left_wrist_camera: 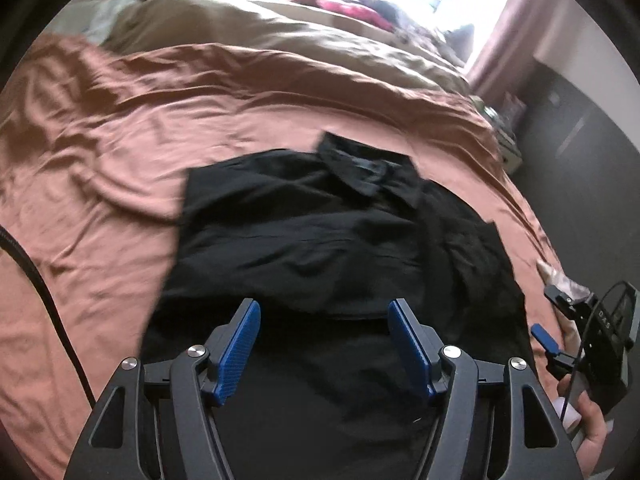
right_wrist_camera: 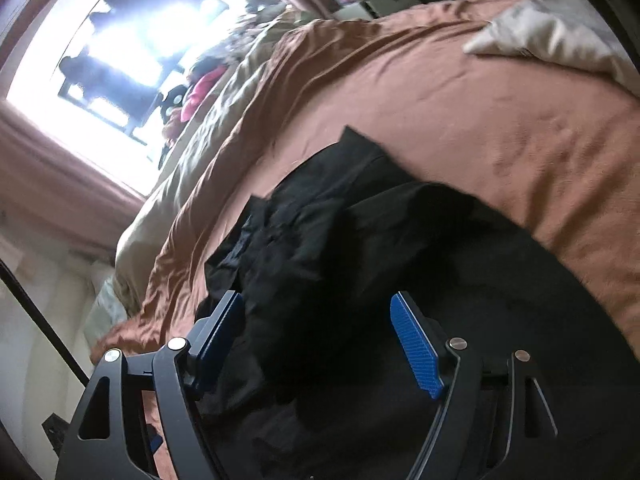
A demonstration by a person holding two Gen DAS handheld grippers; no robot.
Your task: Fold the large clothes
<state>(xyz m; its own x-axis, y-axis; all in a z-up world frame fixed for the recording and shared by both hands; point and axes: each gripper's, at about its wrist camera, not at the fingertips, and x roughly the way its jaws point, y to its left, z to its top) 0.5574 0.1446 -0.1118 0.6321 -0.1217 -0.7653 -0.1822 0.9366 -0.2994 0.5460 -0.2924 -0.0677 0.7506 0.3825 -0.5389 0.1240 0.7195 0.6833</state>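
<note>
While the black shirt point(left_wrist_camera: 320, 240) lay partly folded on the rust bedsheet point(left_wrist_camera: 120, 140), both the left gripper point(left_wrist_camera: 324, 344) and right gripper point(right_wrist_camera: 320, 344) hung wide open, empty; next likely needed gripping its near hem.

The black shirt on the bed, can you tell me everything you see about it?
The black shirt is soft, dark cloth with a collar at its far end. It lies spread and partly folded on the rust-colored bedsheet, wrinkled on its right side. Both grippers are over it with open fingers, holding nothing.
</note>
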